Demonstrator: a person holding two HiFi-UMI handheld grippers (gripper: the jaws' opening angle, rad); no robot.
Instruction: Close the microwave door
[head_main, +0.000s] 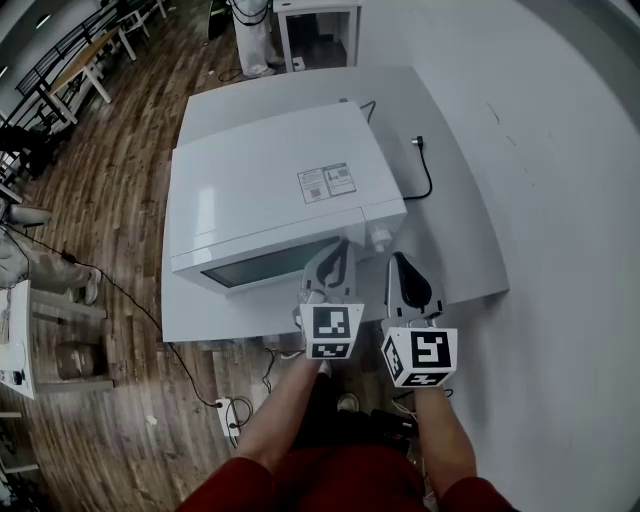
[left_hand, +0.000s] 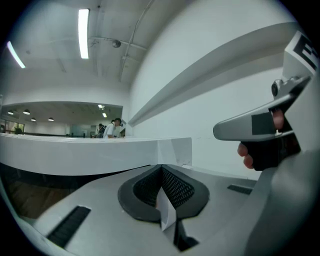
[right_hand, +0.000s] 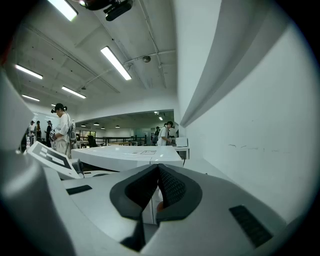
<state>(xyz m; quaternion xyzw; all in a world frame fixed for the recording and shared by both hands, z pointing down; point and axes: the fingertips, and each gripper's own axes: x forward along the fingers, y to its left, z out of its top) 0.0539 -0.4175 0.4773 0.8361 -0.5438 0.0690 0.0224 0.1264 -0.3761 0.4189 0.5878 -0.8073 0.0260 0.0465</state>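
sitting on the white table (head_main: 455, 235), the microwave (head_main: 270, 190) faces its door (head_main: 265, 265) toward the person, and it looks flush or nearly so, though i cannot tell if it is latched. the left gripper (head_main: 340, 250) and right gripper (head_main: 400, 262), jaws pressed together, hover by its right front corner. an off-centre shove there could skid the microwave instead of latching it

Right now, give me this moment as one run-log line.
microwave door: looks closed | left tool: shut, empty, near door's right end | right tool: shut, empty, beside left tool
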